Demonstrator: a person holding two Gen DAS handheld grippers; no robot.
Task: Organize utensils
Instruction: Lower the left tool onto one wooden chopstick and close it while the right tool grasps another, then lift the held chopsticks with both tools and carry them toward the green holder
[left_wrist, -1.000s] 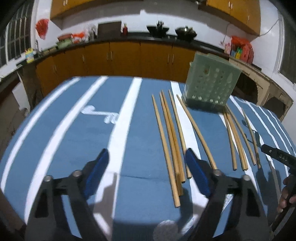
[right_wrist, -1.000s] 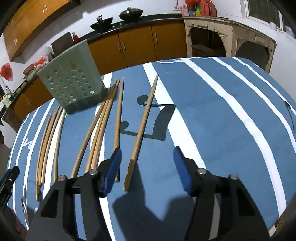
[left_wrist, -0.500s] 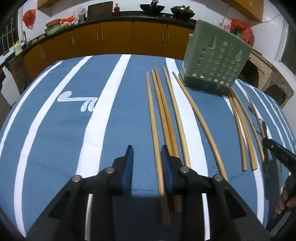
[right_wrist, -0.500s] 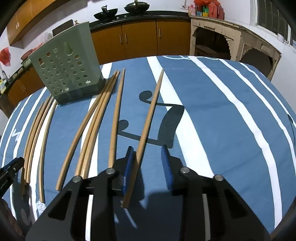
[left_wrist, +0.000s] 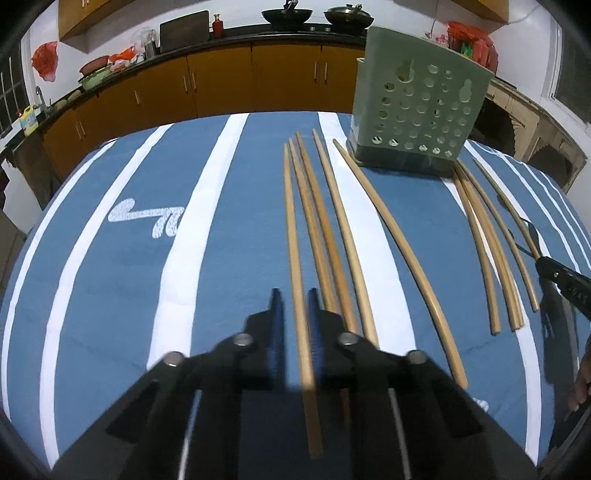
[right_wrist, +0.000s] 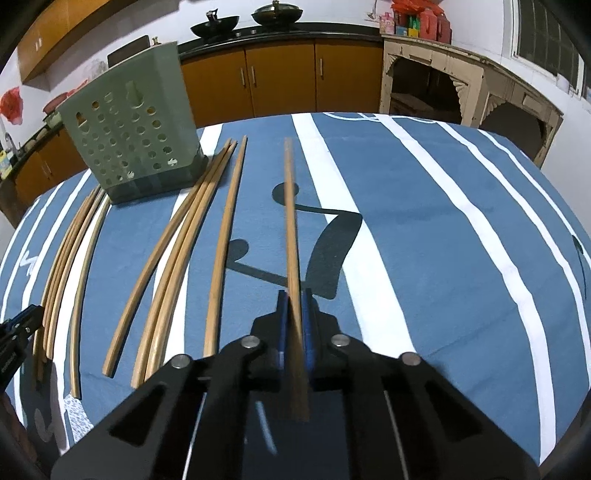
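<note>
Each gripper is clamped on one chopstick near its near end: the left gripper (left_wrist: 295, 325) on the leftmost stick (left_wrist: 291, 229), the right gripper (right_wrist: 293, 325) on the rightmost stick (right_wrist: 290, 221). Both sticks point away, toward the far holder (left_wrist: 417, 110) standing between them.

Blue tablecloth (left_wrist: 240, 236) with white stripes; orange cabinets (left_wrist: 221, 88) behind; two woks (right_wrist: 214, 26) on the counter.
</note>
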